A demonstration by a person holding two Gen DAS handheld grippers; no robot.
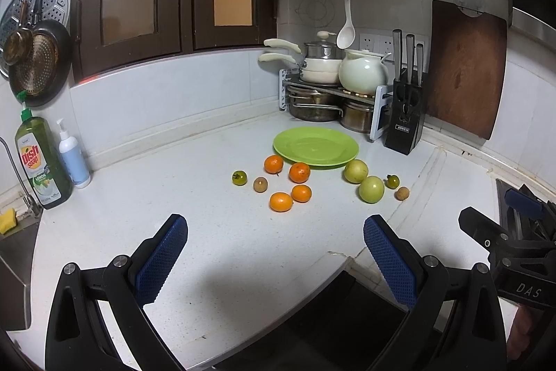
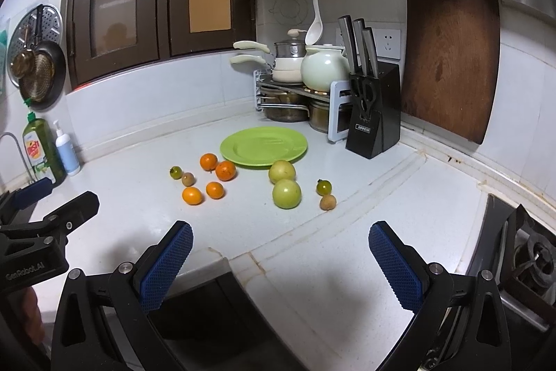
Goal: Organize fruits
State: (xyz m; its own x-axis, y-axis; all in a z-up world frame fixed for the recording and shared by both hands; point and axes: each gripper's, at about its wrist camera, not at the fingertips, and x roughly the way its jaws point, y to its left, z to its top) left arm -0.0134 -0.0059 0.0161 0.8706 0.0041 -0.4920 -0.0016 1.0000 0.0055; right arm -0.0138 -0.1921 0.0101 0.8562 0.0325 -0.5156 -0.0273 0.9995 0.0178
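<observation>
Hovering released, left gripper (image 1: 274, 246) and right gripper (image 2: 279, 244) face fruit scattered ahead (none plated); green plate (image 1: 342, 159) beyond, presumably the target.

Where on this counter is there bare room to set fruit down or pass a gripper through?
The green plate is bare. Open counter runs from the soap bottles to the small green fruit, and in front of both grippers. A clear lane separates the oranges from the green guavas. Crowded: the back corner by the pot rack and knife block.
</observation>
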